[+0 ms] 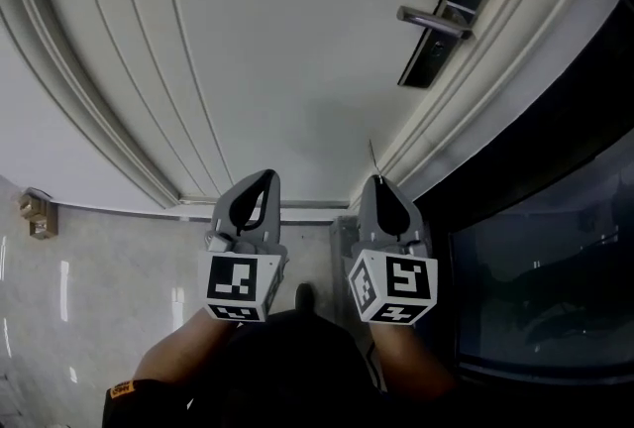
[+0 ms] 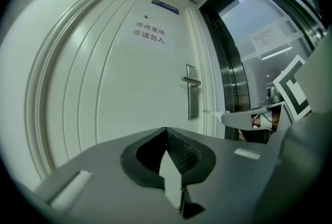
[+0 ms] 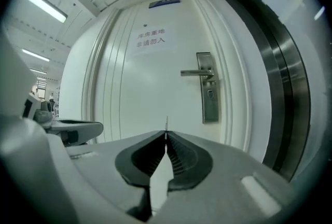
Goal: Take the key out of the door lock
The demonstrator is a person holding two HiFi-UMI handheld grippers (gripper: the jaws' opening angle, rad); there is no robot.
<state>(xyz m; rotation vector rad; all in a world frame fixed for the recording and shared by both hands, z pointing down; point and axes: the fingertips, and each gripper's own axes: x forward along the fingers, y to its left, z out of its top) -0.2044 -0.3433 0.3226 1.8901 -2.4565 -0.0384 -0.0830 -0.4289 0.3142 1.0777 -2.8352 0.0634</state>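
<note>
A white panelled door [image 1: 297, 40] fills most of the head view, with a dark glass panel [image 1: 555, 258] running along its right edge and pale floor [image 1: 89, 258] at its foot. A printed paper sign [image 3: 151, 38] hangs on the upper middle of the door, below a small blue plate [image 3: 165, 3].

Close to the door's right edge sits a tall metal lock plate [image 1: 433, 40] with a lever handle [image 1: 426, 19] that points toward the door's middle. The keyhole lies under the lever, and no key shows in it.

Both grippers are held side by side, well apart from the lock and pointing at the door. The left gripper [image 1: 267, 174] has its fingers pressed together at the tips, with nothing between them.

The right gripper [image 1: 377, 180] is clamped on the key [image 1: 372, 159] — already out of the lock. It is a thin, flat, silvery strip sticking straight out past the fingertips. Seen edge-on in the right gripper view it is only a fine line; from the left gripper's side it shows a narrow, slightly notched blade with a pale tip.
</note>
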